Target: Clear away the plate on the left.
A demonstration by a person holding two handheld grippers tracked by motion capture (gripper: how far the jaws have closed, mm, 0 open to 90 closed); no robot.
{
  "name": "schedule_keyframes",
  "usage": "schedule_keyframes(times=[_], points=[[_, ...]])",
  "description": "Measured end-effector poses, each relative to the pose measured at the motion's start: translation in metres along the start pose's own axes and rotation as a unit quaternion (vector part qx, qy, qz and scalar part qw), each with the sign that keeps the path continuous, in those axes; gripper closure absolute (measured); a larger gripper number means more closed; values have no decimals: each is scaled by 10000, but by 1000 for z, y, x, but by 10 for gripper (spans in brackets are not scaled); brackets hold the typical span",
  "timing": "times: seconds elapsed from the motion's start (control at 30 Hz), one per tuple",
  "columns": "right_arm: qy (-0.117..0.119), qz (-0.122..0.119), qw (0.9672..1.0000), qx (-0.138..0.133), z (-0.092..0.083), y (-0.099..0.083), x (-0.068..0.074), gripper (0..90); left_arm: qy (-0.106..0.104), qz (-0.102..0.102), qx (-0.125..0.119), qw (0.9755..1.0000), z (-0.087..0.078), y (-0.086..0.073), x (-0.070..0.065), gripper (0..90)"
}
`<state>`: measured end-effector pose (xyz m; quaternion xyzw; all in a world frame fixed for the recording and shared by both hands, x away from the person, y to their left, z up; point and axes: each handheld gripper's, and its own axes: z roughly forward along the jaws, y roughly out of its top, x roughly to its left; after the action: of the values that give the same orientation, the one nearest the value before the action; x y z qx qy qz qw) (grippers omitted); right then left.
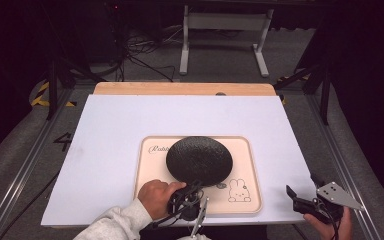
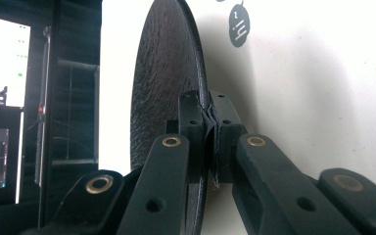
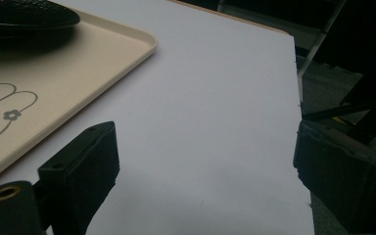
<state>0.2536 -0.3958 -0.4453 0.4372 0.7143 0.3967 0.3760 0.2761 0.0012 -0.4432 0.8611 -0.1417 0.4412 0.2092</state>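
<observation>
The left gripper has its jaws pinching the black plate at its 6 o'clock rim above the cream tray; so thin a bite could slip, while the right gripper, jaws spread, idles at the counter's 4 o'clock corner.

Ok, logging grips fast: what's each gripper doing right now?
Left gripper: fingers shut on the black plate's near rim, over the tray.
Right gripper: fingers open, holding nothing, above the table.

Left gripper jaws clamped; right gripper jaws wide apart.
</observation>
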Motion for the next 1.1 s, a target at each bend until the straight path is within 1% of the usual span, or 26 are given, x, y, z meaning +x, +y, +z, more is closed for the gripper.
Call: schedule_keyframes(times=[0.1,0.13,0.17,0.23,0.27,0.33,0.37,0.4,0.47,0.5,0.57,0.6,0.63,0.67,0.7,0.77,0.8,0.83,0.93,0.97,1.0,1.07,1.1], points=[[-3,-6,10000,18,0,0,0,106,-9,-177,-87,9998,0,-2,0,861],[5,-4,10000,13,0,0,0,106,-6,-165,-95,9998,1,-2,0,861],[8,-1,10000,11,0,0,0,106,0,-205,-108,9997,1,-3,0,860],[-2,-5,10000,19,0,0,0,106,-111,-354,-162,9992,1,-4,0,850],[-2,-5,10000,21,0,0,0,106,-144,-347,-162,9992,2,-5,0,844],[-1,-4,10000,20,0,0,0,106,-221,-468,-197,9985,3,-5,0,832],[-4,-3,10000,22,0,0,0,106,-262,-492,-199,9982,3,-6,0,825],[-6,-2,10000,24,0,0,0,106,-311,-574,-202,9977,3,-6,-1,820],[0,7,10000,12,0,0,0,106,-462,-596,-174,9970,5,-7,0,805],[0,7,10000,12,0,0,0,106,-462,-596,-174,9970,5,-7,0,793],[3,8,10000,16,0,0,0,106,-577,-767,-199,9952,6,-8,0,784],[0,8,10000,15,0,0,0,106,-633,-788,-183,9947,7,-8,-1,776],[-2,12,10000,13,0,0,-1,106,-670,-768,-166,9947,7,-9,-1,770],[0,14,10000,15,0,0,-1,106,-696,-856,-153,9938,7,-9,-2,766],[-1,10,10000,13,0,0,-1,106,-771,-875,-169,9930,8,-10,0,758],[-8,4,10000,14,0,0,0,106,-879,-992,-158,9910,8,-11,-1,708],[-14,1,10000,15,0,0,0,106,-879,-992,-158,9910,8,-11,-1,709],[-14,1,10000,15,0,0,0,106,-945,-1038,-160,9900,9,-11,-1,709],[-9,-3,10000,24,0,0,0,106,-1092,-1086,-115,9880,11,-11,-2,683],[-11,-8,10000,23,0,0,0,106,-1088,-1155,-143,9872,11,-12,-2,678],[-16,-7,10000,20,0,0,0,106,-1169,-1207,-175,9856,11,-13,0,668],[-17,-3,10000,18,0,0,0,106,-1158,-1242,-199,9853,11,-13,0,659],[-16,-1,10000,17,0,0,0,106,-1183,-1321,-229,9839,11,-14,1,639]])
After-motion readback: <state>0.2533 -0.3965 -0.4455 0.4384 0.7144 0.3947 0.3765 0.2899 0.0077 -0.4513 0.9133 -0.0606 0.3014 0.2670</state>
